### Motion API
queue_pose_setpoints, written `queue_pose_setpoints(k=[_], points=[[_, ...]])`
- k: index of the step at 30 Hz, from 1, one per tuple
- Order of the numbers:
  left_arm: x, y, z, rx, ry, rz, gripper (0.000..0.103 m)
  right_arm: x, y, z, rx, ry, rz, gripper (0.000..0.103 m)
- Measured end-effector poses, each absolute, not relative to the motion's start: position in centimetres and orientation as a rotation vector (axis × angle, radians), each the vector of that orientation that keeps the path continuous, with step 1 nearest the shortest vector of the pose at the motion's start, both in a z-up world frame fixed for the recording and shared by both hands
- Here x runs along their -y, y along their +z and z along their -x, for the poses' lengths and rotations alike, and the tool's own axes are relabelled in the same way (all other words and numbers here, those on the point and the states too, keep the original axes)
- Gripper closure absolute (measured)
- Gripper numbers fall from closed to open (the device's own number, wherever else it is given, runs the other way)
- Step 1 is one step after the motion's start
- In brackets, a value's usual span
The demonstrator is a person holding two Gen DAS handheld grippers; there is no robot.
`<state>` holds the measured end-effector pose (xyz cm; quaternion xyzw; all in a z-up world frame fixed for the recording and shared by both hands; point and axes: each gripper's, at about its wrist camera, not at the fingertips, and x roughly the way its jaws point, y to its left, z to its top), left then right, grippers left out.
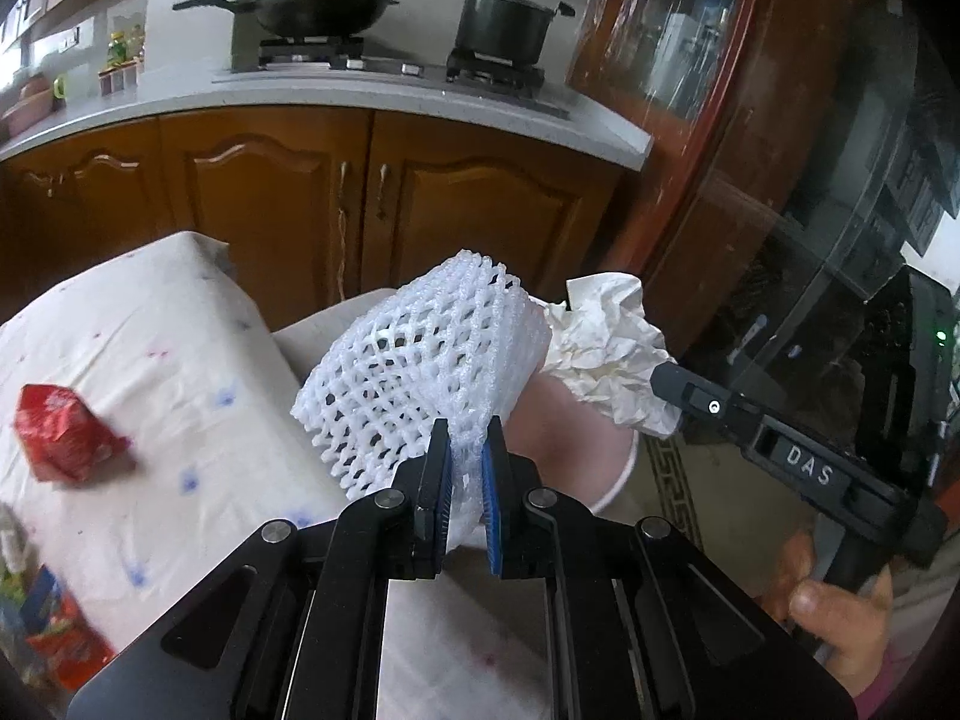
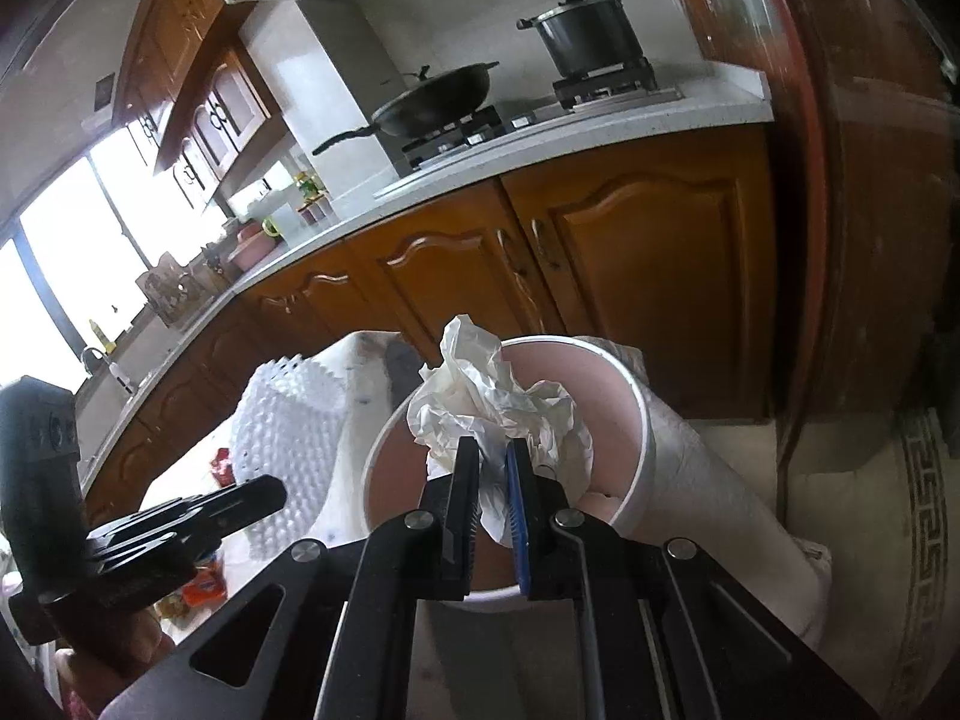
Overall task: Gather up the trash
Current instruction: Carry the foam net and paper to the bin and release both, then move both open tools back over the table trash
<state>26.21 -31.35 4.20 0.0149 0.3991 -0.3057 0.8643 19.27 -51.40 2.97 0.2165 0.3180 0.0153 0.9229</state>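
My left gripper (image 1: pixel 465 438) is shut on a white foam fruit net (image 1: pixel 420 360), held in the air past the table's edge. My right gripper (image 2: pixel 493 450) is shut on a crumpled white tissue (image 2: pixel 480 402), which hangs over the mouth of a pink bin with a white rim (image 2: pixel 645 420). In the left wrist view the tissue (image 1: pixel 606 342) and the right gripper (image 1: pixel 672 387) appear just right of the net, above the bin (image 1: pixel 576 438). The right wrist view shows the net (image 2: pixel 282 414) to the left of the bin. A red wrapper (image 1: pixel 63 441) lies on the table.
The table with a white spotted cloth (image 1: pixel 150 348) is at left, with colourful packets (image 1: pixel 48 618) near its front edge. Wooden kitchen cabinets (image 1: pixel 288 198) stand behind, with a wok (image 1: pixel 318 6) and a pot (image 1: pixel 504 18) on the stove. A dark wooden cabinet (image 1: pixel 720 120) rises at right.
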Motion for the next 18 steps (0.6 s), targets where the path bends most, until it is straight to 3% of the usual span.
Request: queue_pose_setpoints(k=[7,9,11,12,14,15,18], points=[[33.4,2.4,-27.9,-0.895,-0.633,-0.05,0.094,51.9,1.4,-20.7,-0.695,0.025,-0.454,0.093],[33.7,2.0,-28.1,-0.907,-0.633,-0.054,0.087,52.1,0.9,-21.1,-0.709,0.017,-0.456,0.092],[33.8,1.7,-28.1,-0.914,-0.629,-0.058,0.066,52.2,0.7,-21.4,-0.72,0.017,-0.464,0.089],[33.9,1.7,-28.1,-0.912,-0.625,-0.059,0.061,52.3,0.6,-21.4,-0.725,0.02,-0.47,0.088],[33.7,1.9,-28.0,-0.906,-0.624,-0.056,0.06,52.4,0.4,-21.4,-0.732,0.019,-0.48,0.082],[33.7,1.8,-28.1,-0.908,-0.625,-0.053,0.055,52.5,0.3,-21.4,-0.731,0.018,-0.481,0.08],[33.4,2.0,-28.1,-0.901,-0.612,-0.048,0.053,52.7,0.3,-21.1,-0.722,0.018,-0.5,0.061]])
